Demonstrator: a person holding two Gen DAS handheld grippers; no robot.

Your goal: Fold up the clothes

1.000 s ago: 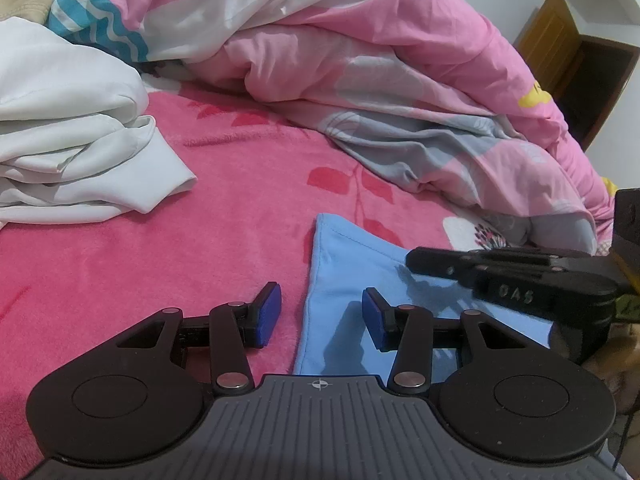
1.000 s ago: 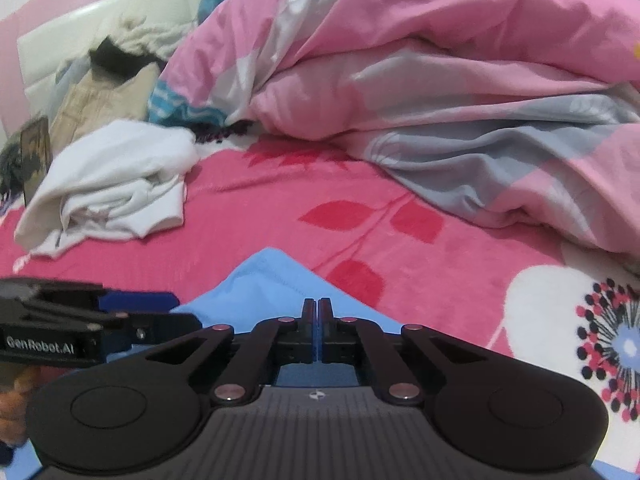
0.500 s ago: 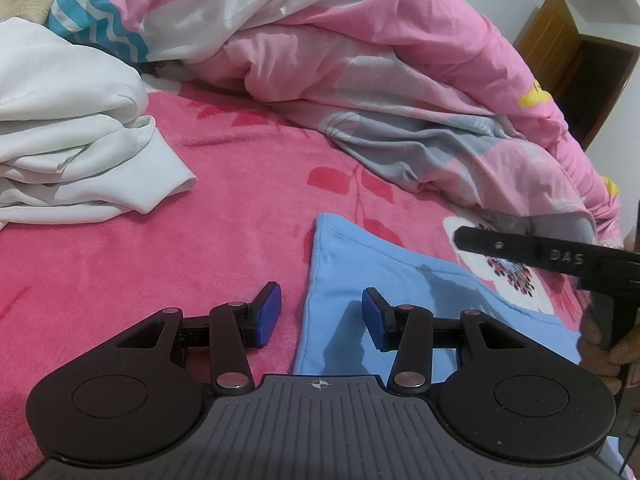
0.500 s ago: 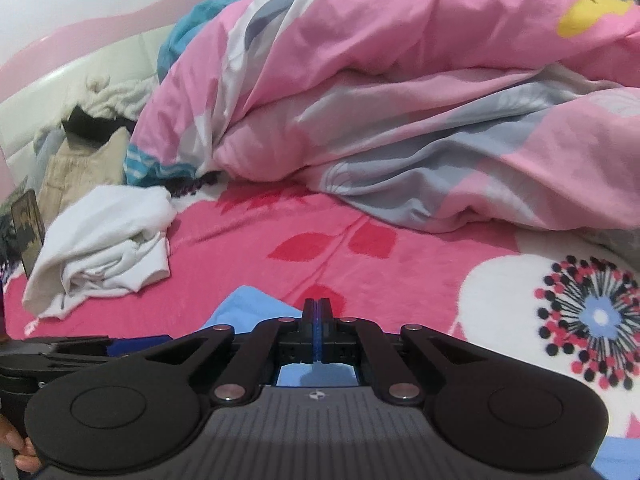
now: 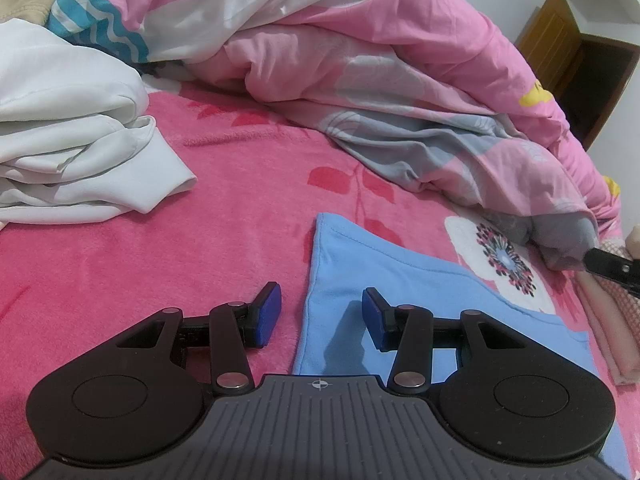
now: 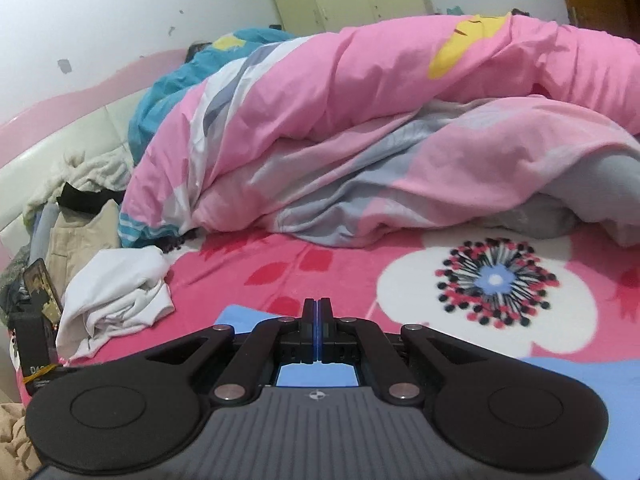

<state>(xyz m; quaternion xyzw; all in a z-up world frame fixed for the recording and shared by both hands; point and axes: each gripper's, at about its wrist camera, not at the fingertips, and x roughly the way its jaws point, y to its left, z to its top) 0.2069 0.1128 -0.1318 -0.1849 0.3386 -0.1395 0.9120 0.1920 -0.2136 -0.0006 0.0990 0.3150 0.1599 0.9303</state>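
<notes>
A smooth light-blue knit garment (image 5: 400, 280) is lying flat on the fuzzy pink fleece bed blanket (image 5: 240, 216), its stitched edge running away from the left wrist camera and its pointed corner aiming toward the rumpled pink-and-grey cotton duvet (image 5: 380, 80) heaped behind. The garment's long side is stretching off to the right, across a white flower print. The left claw (image 5: 320, 316) is hovering with its blue rubber pads parted to a middling gap, one pad over bare fleece, the other over the blue cloth, gripping nothing. The right claw (image 6: 317, 330) is sitting with its pads pressed together; blue fabric is showing below and behind the fingers, though whether any is pinched cannot be told. A crumpled white cotton garment (image 5: 72, 152) is resting in soft folds well apart to the left
</notes>
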